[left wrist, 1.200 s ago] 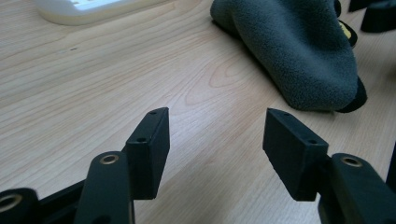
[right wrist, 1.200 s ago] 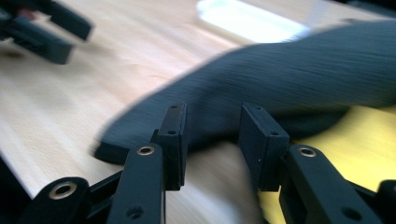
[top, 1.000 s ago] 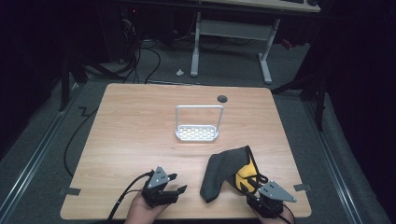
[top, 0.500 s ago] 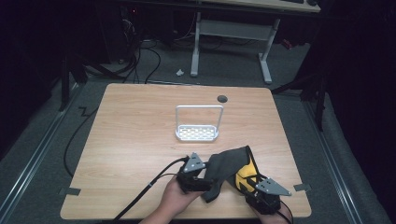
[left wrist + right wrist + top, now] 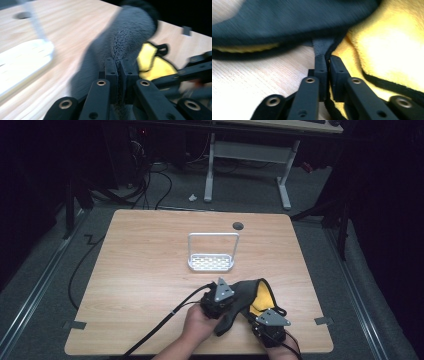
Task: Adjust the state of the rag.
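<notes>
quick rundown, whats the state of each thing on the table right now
grey and yellow cloth: crumpled, partly lifted off the table, yellow side showing
left gripper: jaws have just been closing, shut on a grey fold of the cloth
right gripper: jaws have just been closing, shut on the black edge of the cloth
white rack: upright, empty, untouched
table: cloth and rack on it

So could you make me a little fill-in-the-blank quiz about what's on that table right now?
1. Both claws, the left claw and the right claw, are shut on the dark grey ____.
2. Its inner lining is coloured ____.
3. The white rack stands on the wooden ____.
4. The rack is touched by ____ claw.

Missing words: cloth; yellow; table; neither
</notes>
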